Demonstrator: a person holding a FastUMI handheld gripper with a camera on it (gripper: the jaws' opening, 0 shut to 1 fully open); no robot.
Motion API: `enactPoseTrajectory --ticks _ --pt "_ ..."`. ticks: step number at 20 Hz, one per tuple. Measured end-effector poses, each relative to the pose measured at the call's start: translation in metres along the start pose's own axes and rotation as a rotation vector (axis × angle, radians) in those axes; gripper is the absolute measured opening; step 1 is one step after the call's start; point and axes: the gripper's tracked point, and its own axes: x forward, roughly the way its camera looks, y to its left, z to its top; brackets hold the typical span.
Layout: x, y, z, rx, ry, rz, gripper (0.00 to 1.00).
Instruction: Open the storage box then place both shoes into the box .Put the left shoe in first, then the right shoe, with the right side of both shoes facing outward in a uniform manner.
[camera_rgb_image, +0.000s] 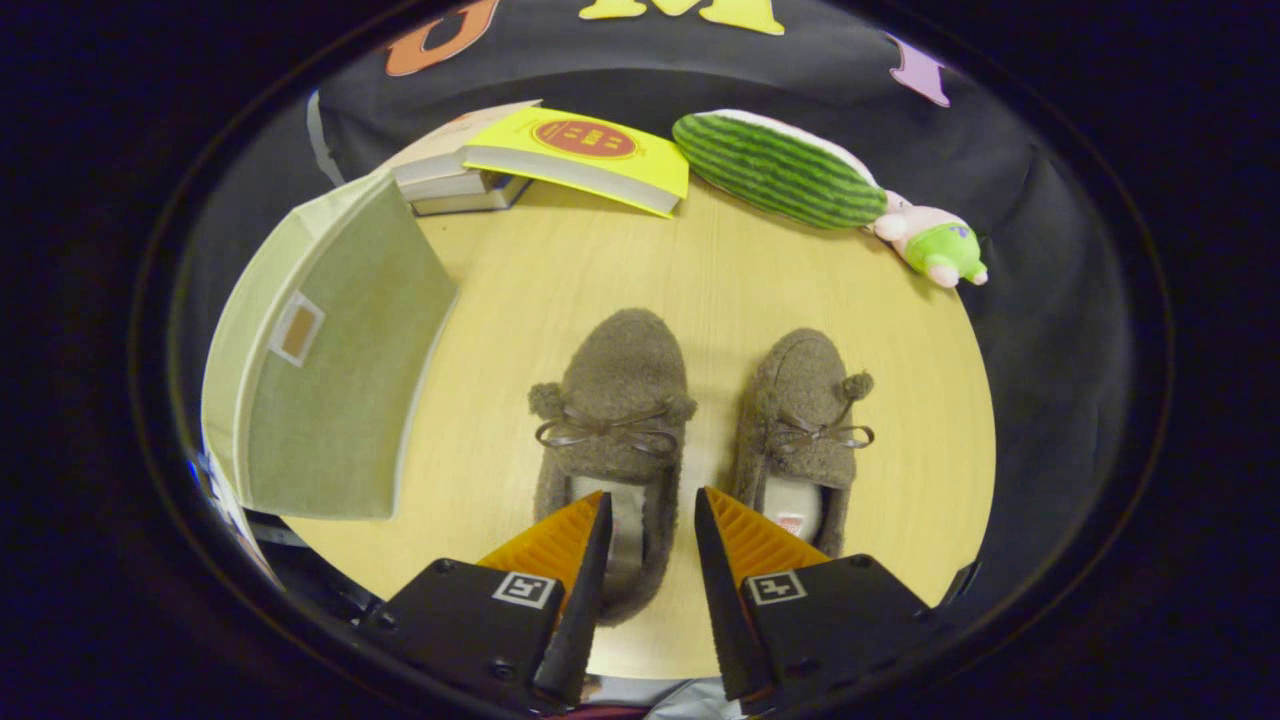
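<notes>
**A:** Where do we stand? Our gripper (650, 510) hangs over the near end of the table (700, 280), fingers parted to a narrow gap and holding nothing. The gap sits over the right edge of the left shoe (612, 420), around its heel opening.

**B:** Yes, and the right shoe (805, 425) lies just beside it, a strip of bare wood between them. Both point toes away from us, heels near, which is why we look straight into the openings. Laid side by side like that, either one can be taken by the heel wall.

**A:** But the storage box (330, 350) comes first. It stands to the left of the shoes, well apart from them, its lid on, so we judge the opening step not yet done. The lid's side with a small tag faces the shoes.

**B:** So we are lined up on the shoe but owe the box a visit. We would swing left and catch the lid's rim. The fabric looks soft, so a pinch may buckle it.

**A:** And the clutter at the far side, namely the stack of books (540, 155), the watermelon plush (780, 170) and the small green toy (935, 248)?

**B:** Well clear of both shoes and box; nothing there should hinder us.

**A:** Then left shoe first, once the lid is off.
</notes>
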Motion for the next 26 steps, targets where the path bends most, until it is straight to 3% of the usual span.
enactPoseTrajectory --ticks 2,3,5,6,7,12,18,26 --pt "0.015 0.0 -0.006 0.025 0.046 0.009 0.45" --pt "0.023 0.001 -0.011 0.058 0.076 0.018 0.33" --pt "0.038 0.003 -0.015 0.107 0.121 0.046 0.21" --pt "0.037 0.004 -0.013 0.127 0.118 0.06 0.17" --pt "0.036 0.005 -0.01 0.15 0.109 0.069 0.08" --pt "0.004 0.014 -0.001 0.213 0.081 0.145 0.06" --pt "-0.061 0.029 0.023 0.251 0.025 0.159 0.06" --pt "-0.167 0.105 0.078 0.247 -0.111 0.217 0.06"
